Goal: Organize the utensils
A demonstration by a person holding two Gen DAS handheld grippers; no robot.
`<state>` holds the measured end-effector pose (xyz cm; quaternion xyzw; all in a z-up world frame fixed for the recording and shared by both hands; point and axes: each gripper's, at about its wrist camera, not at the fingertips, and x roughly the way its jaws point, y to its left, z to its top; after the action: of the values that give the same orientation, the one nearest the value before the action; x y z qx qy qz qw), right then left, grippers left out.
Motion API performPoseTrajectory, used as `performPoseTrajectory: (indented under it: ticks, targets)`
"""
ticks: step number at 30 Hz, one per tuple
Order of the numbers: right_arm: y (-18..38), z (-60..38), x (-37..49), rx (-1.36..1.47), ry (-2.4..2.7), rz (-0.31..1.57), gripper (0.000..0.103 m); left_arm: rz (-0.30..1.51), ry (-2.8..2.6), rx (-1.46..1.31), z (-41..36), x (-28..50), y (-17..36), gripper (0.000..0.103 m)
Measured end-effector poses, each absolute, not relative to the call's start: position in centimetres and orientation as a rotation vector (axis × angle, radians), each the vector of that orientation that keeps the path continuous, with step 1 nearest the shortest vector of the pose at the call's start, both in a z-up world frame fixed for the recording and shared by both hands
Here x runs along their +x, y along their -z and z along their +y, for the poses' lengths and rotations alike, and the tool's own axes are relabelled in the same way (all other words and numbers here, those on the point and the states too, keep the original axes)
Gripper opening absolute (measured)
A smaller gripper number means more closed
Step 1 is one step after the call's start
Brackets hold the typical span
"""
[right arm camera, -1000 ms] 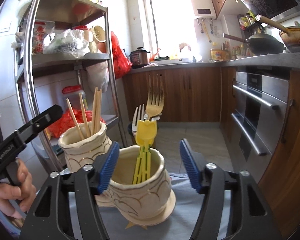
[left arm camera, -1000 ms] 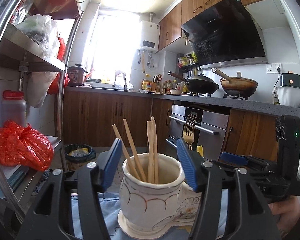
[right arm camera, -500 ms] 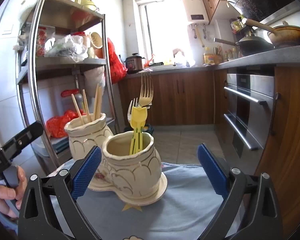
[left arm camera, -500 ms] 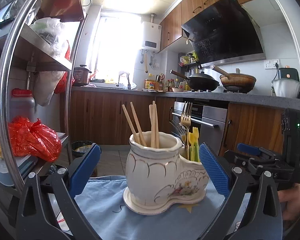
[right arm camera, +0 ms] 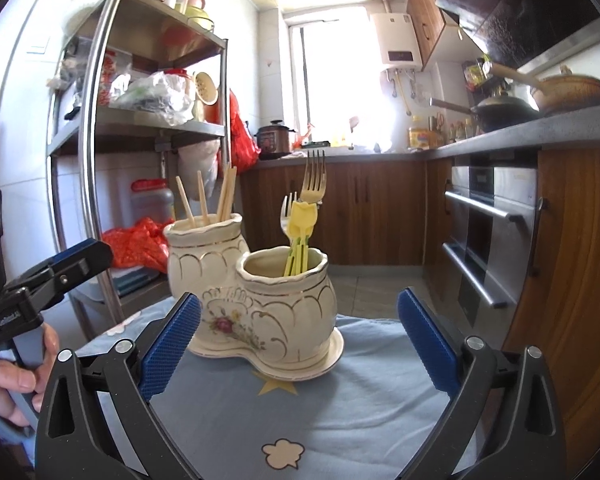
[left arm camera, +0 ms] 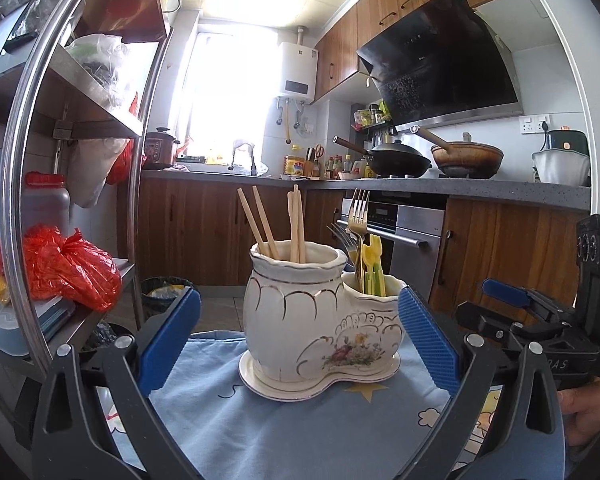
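Observation:
A white ceramic two-cup utensil holder [left arm camera: 300, 320] [right arm camera: 256, 300] stands on a light blue cloth [left arm camera: 300, 420] [right arm camera: 300, 408]. Its taller cup holds wooden chopsticks [left arm camera: 276, 224] [right arm camera: 214, 198]. Its lower cup holds metal forks [left arm camera: 358, 216] [right arm camera: 314, 178] and yellow-green plastic forks [left arm camera: 372, 268] [right arm camera: 300, 236]. My left gripper [left arm camera: 298, 344] is open and empty, a little back from the holder. My right gripper [right arm camera: 298, 340] is open and empty in front of the lower cup. Each gripper also shows in the other's view: the right [left arm camera: 540, 320], the left [right arm camera: 40, 276].
A steel shelf rack [left arm camera: 28, 184] [right arm camera: 96, 160] with a red bag [left arm camera: 68, 268] stands left of the table. Wooden cabinets, an oven [right arm camera: 488, 236] and a counter with woks [left arm camera: 396, 156] run behind and right. A bin [left arm camera: 166, 286] sits on the floor.
Both grippers have opened wide and drawn back from the holder, which now appears smaller and whole. The holder and its utensils stay put.

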<state>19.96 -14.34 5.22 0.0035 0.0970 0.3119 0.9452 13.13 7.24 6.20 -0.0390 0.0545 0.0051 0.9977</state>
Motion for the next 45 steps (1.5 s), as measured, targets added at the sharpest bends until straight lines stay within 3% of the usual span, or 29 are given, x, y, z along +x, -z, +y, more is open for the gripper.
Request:
performPoseTrajectory:
  ticks: [45]
  targets:
    - [-5.24,-14.24,19.55,-0.003,-0.639,0.184,0.098,0.111,-0.026,-0.049,6.64,13.21,-6.12,0.098]
